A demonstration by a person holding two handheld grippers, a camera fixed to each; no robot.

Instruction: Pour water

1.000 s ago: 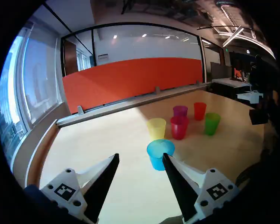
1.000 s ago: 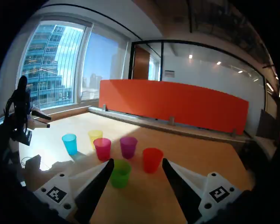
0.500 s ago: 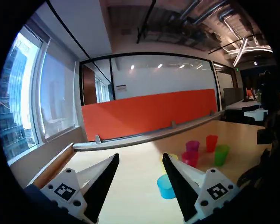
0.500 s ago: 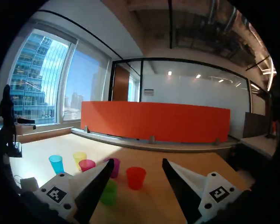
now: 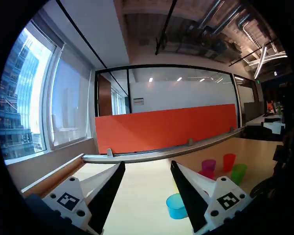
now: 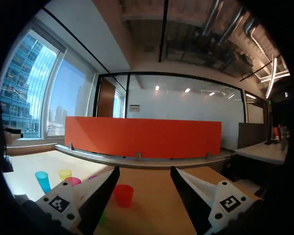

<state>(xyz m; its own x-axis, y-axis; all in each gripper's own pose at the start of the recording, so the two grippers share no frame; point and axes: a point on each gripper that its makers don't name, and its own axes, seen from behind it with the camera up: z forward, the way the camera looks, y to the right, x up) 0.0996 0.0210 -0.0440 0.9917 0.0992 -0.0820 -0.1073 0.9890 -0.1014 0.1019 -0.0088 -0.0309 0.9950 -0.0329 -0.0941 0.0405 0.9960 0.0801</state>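
- Left gripper view: the left gripper [image 5: 146, 166] is holding its two dark-tipped fingers wide apart with nothing between them, hovering over the pale wooden tabletop [image 5: 143, 196].
- The long orange partition panel [image 5: 166, 127] is running along the table's far edge.
- The translucent blue plastic cup [image 5: 175, 206] is standing upright well in front of the panel, nearest the camera. It is partly tucked behind the gripper's right-hand finger.
- Toward the panel's right end, the purple plastic cup [image 5: 209, 165] and the red plastic cup [image 5: 228, 161] are standing side by side in front of it. The green plastic cup [image 5: 238, 173] is sitting just forward of the red one.
- Right gripper view: the right gripper [image 6: 144, 169] is also gaping open and gripping nothing.
- The orange panel is stretching across the middle here. The red cup is standing upright in front of it, close beside the gripper's left-hand finger.
- Off toward the panel's left end, the blue cup is standing apart. The yellow plastic cup [image 6: 64, 174] and the pink plastic cup [image 6: 72, 181] are huddling close together.
- Whether any cup is holding water, I cannot tell.
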